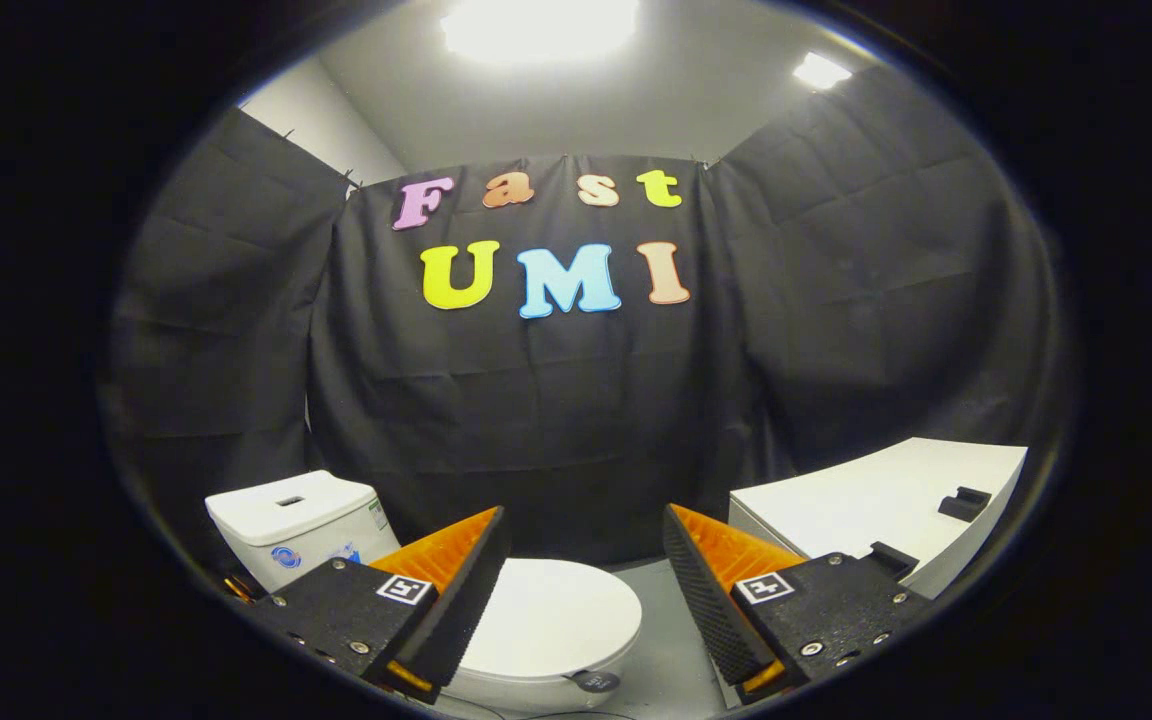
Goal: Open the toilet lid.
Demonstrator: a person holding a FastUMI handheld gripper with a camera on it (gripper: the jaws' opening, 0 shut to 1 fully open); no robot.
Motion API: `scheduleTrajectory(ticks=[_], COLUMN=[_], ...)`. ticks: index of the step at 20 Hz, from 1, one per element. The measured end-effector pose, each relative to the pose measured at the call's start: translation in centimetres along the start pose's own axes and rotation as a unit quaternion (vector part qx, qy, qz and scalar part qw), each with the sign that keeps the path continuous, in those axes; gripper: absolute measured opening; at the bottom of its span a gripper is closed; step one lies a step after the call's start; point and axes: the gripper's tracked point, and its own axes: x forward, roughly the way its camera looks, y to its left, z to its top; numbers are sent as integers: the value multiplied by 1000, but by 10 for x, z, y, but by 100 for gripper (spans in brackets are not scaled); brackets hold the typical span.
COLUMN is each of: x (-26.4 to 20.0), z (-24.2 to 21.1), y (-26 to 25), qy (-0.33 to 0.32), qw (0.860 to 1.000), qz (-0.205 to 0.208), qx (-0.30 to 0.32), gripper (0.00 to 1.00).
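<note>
**Tool open above a closed toilet**

Farthest left, a white tank [291, 520] stands against the black cloth wall [556, 420]. It has a flat top with a small dark slot in the middle, and a round blue mark and a small label on its front; I cannot make out either one.

Just right of the tank comes my left finger [456, 590], pointing forward and a little inward. It partly covers the near left side of the toilet [536, 680].

Between my fingers, and below them, lies the lid [556, 615]. It is white, oval and smooth, and it lies flat and shut on the bowl. A small dark round tag [596, 682] sits at the lid's near edge. The lid reaches only partway across the gap, closer to my left finger than to my right one.

My tool [586, 570] is wide open. Its fingers are well apart, nothing is held between them, and neither finger touches the lid.

A strip of grey floor [671, 640] shows between the toilet and my right finger [696, 590].

Beyond the right finger stands a white bench [866, 500], its top flat and bare apart from a small black block [964, 502] near its far right end. A second dark piece [891, 558] sits at the bench's near edge, just behind my right finger.

Above everything, two ceiling lights [536, 25] glare brightly.
</note>
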Motion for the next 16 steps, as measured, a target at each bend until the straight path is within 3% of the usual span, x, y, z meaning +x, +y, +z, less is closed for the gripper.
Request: scheduleTrajectory(ticks=[5, 16], x=[11, 19], z=[-7, -97], y=[-8, -26], qy=[-1, 34], qw=[995, 959], qz=[-29, -84], qx=[90, 269], gripper=[94, 95])
